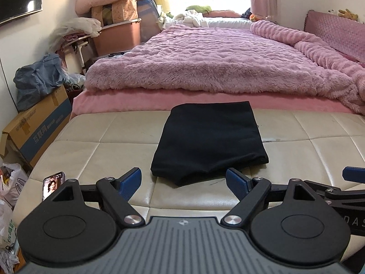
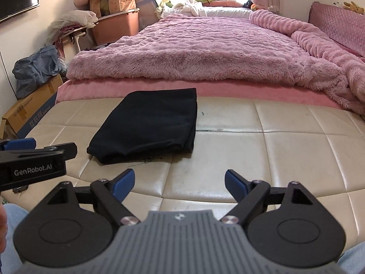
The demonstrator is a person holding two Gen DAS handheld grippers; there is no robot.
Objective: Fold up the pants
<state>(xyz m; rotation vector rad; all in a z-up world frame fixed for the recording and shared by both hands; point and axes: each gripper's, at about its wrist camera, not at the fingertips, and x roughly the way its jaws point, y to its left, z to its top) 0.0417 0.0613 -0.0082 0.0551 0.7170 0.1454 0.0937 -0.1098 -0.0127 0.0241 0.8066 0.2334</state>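
Black soft pants [image 1: 208, 141] lie folded in a flat square on your shiny padded bench [image 1: 91, 150]. Your left claw [image 1: 183, 182] and right claw [image 2: 179, 182] gape wide, holding nothing.

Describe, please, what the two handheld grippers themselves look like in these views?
The left gripper and right gripper look alike: a ribbed grey body with a small emblem, two round black discs at its sides, black linkage arms with silver pivot screws, and blue fingertip pads. Seen from the right wrist view, the left gripper's side carries white "GenRobot.AI" lettering. No cables are visible.
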